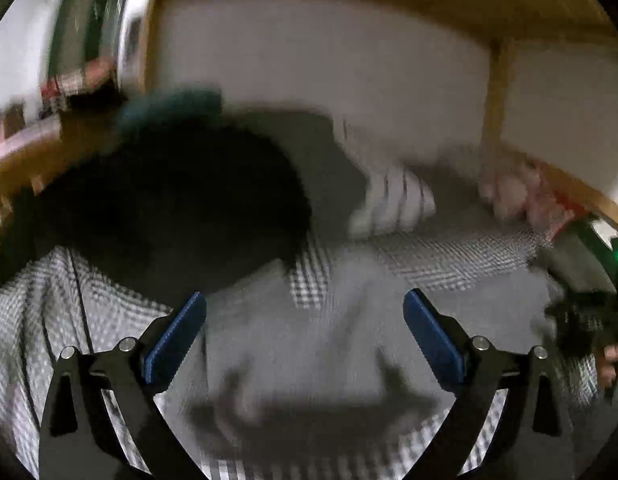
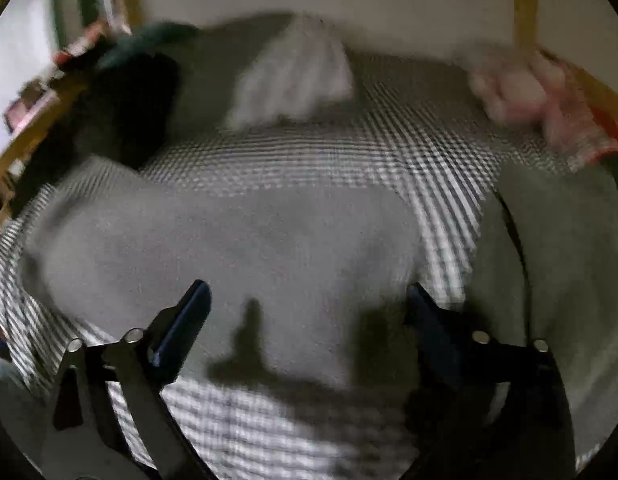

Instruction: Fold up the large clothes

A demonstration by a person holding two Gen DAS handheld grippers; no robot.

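A grey garment (image 1: 309, 340) lies spread on a black-and-white checked bedcover (image 1: 449, 256). It also shows in the right wrist view (image 2: 237, 240) on the same bedcover (image 2: 409, 152). My left gripper (image 1: 305, 312) is open and empty just above the grey garment. My right gripper (image 2: 309, 300) is open and empty above the garment's near edge. The right gripper's body shows at the far right of the left wrist view (image 1: 585, 320). Both views are blurred by motion.
A black garment (image 1: 169, 208) and a teal one (image 1: 169, 108) are heaped at the back left. A white striped cloth (image 1: 397, 200) and pink items (image 1: 517, 192) lie at the back. A wooden bed frame (image 1: 497, 92) and a white wall stand behind. Another grey cloth (image 2: 569, 240) lies right.
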